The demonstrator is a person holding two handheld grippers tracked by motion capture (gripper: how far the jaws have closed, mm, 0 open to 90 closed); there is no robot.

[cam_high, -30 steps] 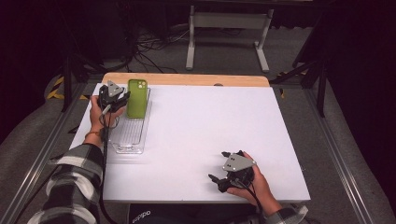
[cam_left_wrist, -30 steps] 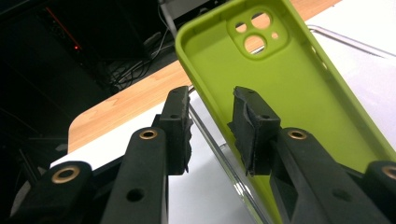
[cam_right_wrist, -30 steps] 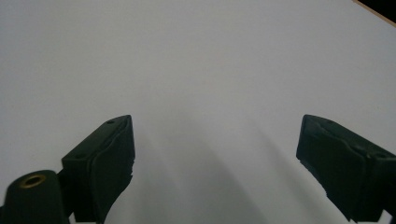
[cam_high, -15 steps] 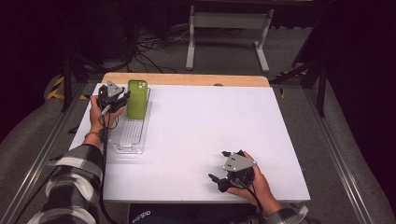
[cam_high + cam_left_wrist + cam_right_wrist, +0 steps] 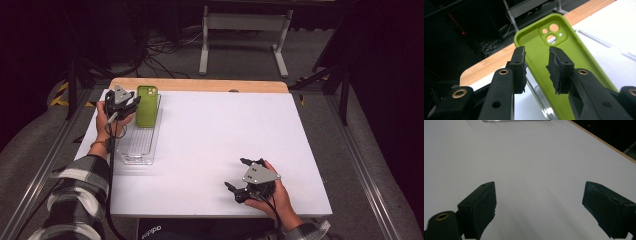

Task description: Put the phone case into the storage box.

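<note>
A green phone case lies tilted over the far end of a clear plastic tray at the table's left. My left gripper sits just left of the case and points at it. In the left gripper view its jaws stand a little apart. The case's left rim shows in the gap, inner side and camera cut-outs facing me, with neither pad pressing on it. My right gripper rests near the front right of the white table, wide open and holding nothing.
The table has a wooden strip along its far edge. A white metal stand and cables lie on the floor beyond it. The tray's clear wall shows below the case.
</note>
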